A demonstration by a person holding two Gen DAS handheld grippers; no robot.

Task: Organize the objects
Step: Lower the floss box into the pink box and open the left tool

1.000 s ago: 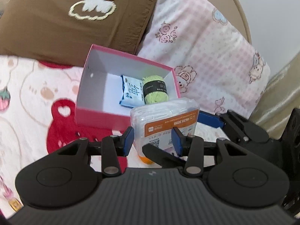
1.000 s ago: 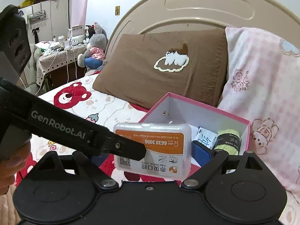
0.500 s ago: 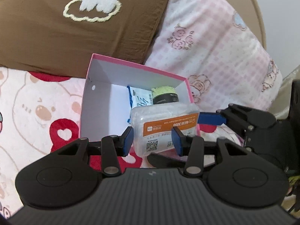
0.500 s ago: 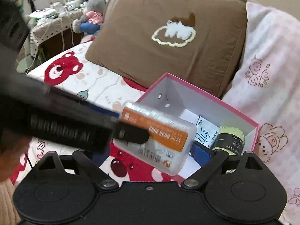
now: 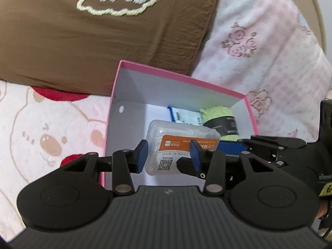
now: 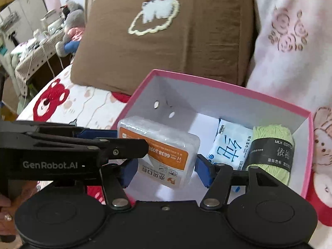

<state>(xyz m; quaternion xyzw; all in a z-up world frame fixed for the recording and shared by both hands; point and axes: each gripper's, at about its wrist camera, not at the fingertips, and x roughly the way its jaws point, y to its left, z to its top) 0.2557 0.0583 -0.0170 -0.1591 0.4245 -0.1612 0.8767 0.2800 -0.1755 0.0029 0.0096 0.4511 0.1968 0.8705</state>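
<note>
Pinched between the blue pads of the left gripper (image 5: 169,157) sits a clear plastic case with an orange label (image 5: 182,148), low in the centre of the left wrist view; both pads press on its sides. Seen from the right wrist, the right gripper (image 6: 166,171) has its jaws closing with the same case (image 6: 164,153) between them, the pads just beside its two ends; whether they already touch it I cannot tell. The left tool's black finger crosses that frame from the left edge, reaching the case.

The case hangs over the open pink box (image 6: 234,90), whose white inside fills the middle of both frames. In the box's right part lie a blue-and-white packet (image 6: 230,143) and, just beside it against the right wall, a light green yarn ball with a black band (image 6: 274,155).

The box rests on a bed sheet printed with red bears (image 6: 51,101). Behind it, in the upper frame, a brown pillow with a stitched cloud (image 6: 164,31) leans next to a pink floral pillow (image 6: 290,37). At the upper left stands a cluttered side table (image 6: 35,47) with a grey plush toy (image 6: 72,20).
</note>
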